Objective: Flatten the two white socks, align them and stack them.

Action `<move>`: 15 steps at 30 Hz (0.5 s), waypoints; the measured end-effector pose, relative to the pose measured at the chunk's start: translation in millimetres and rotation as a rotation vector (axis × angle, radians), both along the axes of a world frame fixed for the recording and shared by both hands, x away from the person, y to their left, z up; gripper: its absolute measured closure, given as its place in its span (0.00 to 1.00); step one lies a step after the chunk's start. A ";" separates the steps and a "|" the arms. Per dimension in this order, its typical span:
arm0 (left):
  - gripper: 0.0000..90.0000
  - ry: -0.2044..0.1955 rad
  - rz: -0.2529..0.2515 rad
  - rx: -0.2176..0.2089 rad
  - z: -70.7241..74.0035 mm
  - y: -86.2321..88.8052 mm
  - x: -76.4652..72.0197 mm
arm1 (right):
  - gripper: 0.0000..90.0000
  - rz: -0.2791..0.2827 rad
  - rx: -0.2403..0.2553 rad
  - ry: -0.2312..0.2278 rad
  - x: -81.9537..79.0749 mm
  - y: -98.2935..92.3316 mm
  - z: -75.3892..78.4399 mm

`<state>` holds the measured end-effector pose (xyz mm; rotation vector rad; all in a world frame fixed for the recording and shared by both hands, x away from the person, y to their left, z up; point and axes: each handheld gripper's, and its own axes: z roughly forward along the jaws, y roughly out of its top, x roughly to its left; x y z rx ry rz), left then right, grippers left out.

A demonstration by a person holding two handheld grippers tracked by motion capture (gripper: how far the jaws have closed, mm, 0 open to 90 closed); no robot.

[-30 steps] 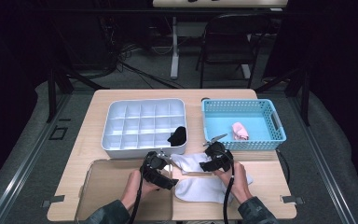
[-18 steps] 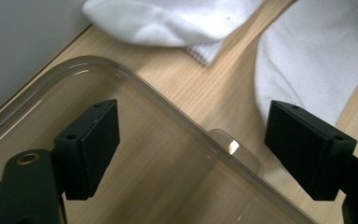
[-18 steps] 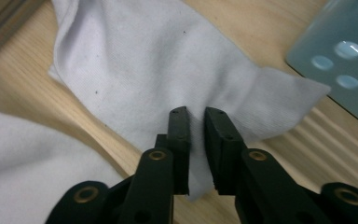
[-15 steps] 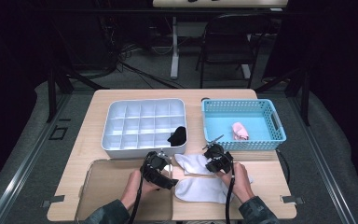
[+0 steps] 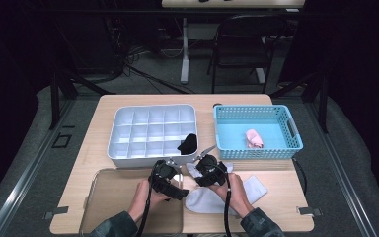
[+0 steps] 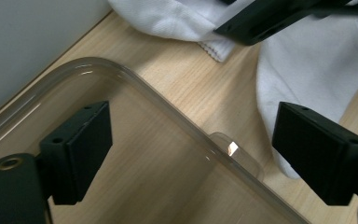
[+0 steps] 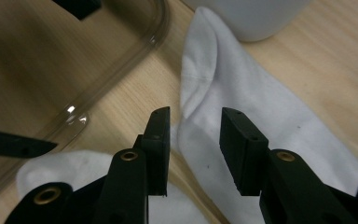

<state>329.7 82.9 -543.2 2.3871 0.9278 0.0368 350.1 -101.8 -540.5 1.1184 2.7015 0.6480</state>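
Left gripper [image 6: 191,135]: jaws wide apart, just been opening further; hovering over corner of clear tray [image 6: 168,105] and sock toe; nothing pinched between pads.
Right gripper [image 7: 195,116]: jaws narrow but not clamped, just been opening a bit; raised crease of sock between them, pads not pressing on it.
Tray: clear plastic, near-left on table [image 5: 276,212], nothing inside by the look of it.
Sock [image 7: 261,107]: white, lying flat-ish on bare wood just right of tray, near edge of table; one end reaching up toward bin, toe end beside tray corner; second white piece [image 5: 254,187] touching it on the right.
Handling: very light, soft, limp; no stiffness, likely to droop and fold from any single pinch; not slippery, not fragile; fuzzy knit should hold well in pads.
Where to grab: the raised crease under right jaws, easy fold to nip; or cuff edge for a clean lift; second pinch at toe with left to keep it spread.
Risk: catching table instead of cloth if pinch goes too flat; dragging second piece along.
Bin [image 5: 128,160]: white, many compartments, beyond sock; black item [image 5: 188,143] in near-right compartment.
Basket [image 5: 256,154]: blue, far right; pink item [image 5: 253,138] inside.
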 end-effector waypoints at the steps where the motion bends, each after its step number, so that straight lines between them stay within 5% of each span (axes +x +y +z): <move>1: 0.11 -0.001 0.000 -0.002 0.4 0.7 0.4 | 0.73 -0.008 0.003 0.007 1.4 0.6 -3.1; 8: 0.06 -0.010 0.009 0.013 0.2 0.6 1.0 | 0.94 -0.004 0.011 0.017 4.7 -0.3 -8.0; 15: 0.06 -0.015 0.005 0.006 0.5 1.9 1.9 | 0.96 -0.038 0.085 -0.013 2.0 -8.1 2.2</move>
